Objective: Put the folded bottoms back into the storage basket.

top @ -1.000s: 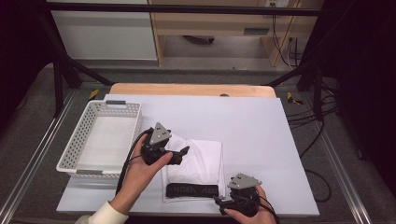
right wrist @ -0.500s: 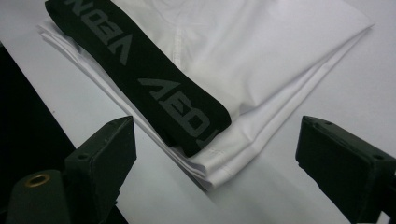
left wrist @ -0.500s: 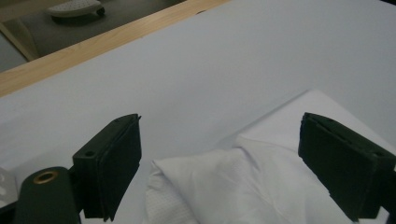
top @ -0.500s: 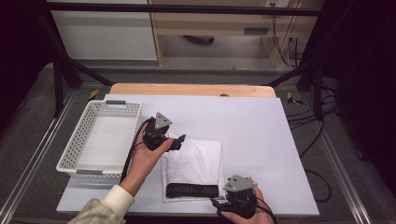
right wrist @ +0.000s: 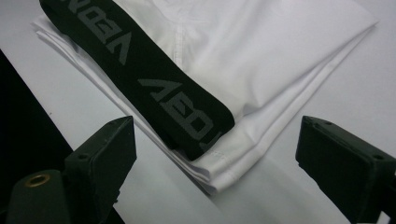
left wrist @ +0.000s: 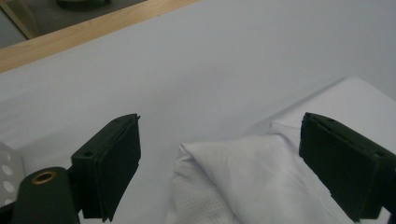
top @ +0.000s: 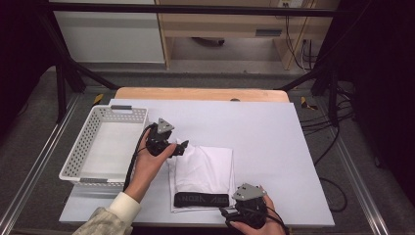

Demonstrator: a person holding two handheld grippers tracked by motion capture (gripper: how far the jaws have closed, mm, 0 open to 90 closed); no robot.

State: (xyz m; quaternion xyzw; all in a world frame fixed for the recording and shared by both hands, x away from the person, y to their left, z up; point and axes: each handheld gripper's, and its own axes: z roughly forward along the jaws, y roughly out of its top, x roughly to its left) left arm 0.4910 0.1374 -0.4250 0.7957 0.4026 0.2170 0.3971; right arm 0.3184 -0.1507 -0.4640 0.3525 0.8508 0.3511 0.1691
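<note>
A folded white garment [top: 203,171] with a black lettered waistband [top: 201,199] lies on the white table [top: 274,132], waistband toward the front edge. My left gripper [top: 183,145] hovers open at the garment's far left corner [left wrist: 224,163], jaws straddling that corner without touching it. My right gripper [top: 224,213] sits at the table's front edge, open, its jaws either side of the waistband's right end [right wrist: 187,116] and the garment's near corner [right wrist: 219,177].
A white perforated basket [top: 80,152] stands at the table's left, beside my left hand. A wooden strip [top: 200,94] runs along the far edge. The table's front edge drops to darkness [right wrist: 18,116] close to my right gripper.
My left gripper moved away from me over the garment, from its middle left to its far left corner. My right gripper has slid slightly toward the front edge.
</note>
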